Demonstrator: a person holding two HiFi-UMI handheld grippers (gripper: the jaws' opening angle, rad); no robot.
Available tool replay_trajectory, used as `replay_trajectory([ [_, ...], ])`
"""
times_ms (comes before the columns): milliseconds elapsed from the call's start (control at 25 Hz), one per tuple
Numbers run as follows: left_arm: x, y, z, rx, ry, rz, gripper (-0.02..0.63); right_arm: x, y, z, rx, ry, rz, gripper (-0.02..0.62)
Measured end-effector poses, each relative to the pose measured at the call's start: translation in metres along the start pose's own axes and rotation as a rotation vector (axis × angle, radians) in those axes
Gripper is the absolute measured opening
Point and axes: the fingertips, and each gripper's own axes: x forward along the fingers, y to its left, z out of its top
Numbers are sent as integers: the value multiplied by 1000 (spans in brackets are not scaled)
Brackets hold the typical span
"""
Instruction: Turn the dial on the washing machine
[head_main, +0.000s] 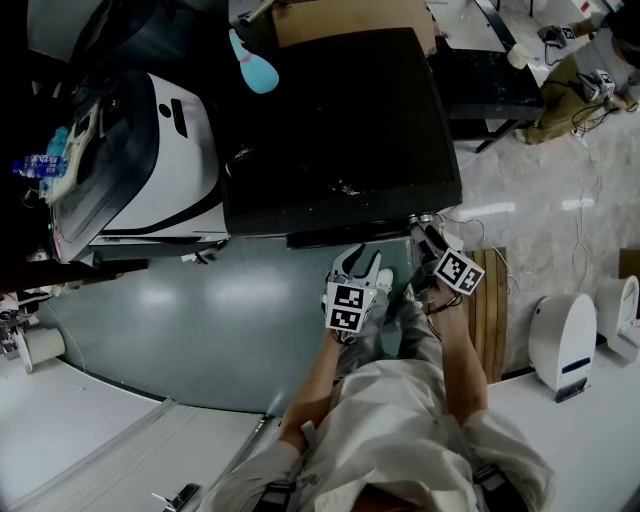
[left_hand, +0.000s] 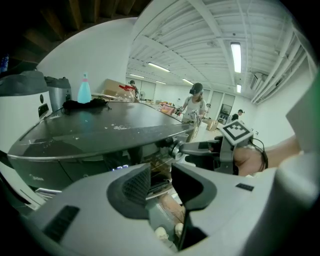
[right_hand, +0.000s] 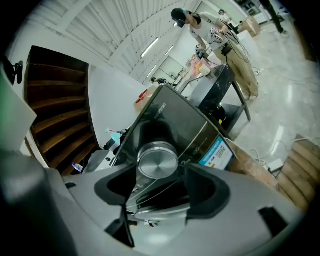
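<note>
Right gripper view shows the dial (right_hand: 157, 160), a round silver knob on the dark front panel of the washing machine (right_hand: 172, 117), with a blue sticker (right_hand: 217, 152) just beside it. The right gripper (right_hand: 160, 176) points straight at the dial. Its jaws are set wide, one to each side of the dial, and neither clearly touches it. That stance fits a grip about to close as well as one just let go. The left gripper (left_hand: 161, 175) hangs below the dial and off to one side, jaws moderately apart, with only shoes (left_hand: 163, 234) showing through the gap.

The main risk, as I judge it, is slip. The dial's rim is smooth metal, so a shallow or off-centre pinch could let the jaws turn without it.

Left gripper view alone gives the side-on look, with the right jaws reaching level with the dial under the machine's overhanging top. Head view hides the dial beneath that top.
</note>
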Motion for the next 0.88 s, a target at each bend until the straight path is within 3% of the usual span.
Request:
replay_trajectory([
  [160, 0, 0, 6, 9, -10, -11, 137, -14, 0, -6, -52, 11, -22, 298],
  [560, -6, -4, 28, 41, -55, -63, 137, -46, 48, 13, -447, -14, -91, 261],
  [880, -19, -3, 55, 80, -113, -95, 137, -68, 84, 23, -616, -49, -134, 236],
])
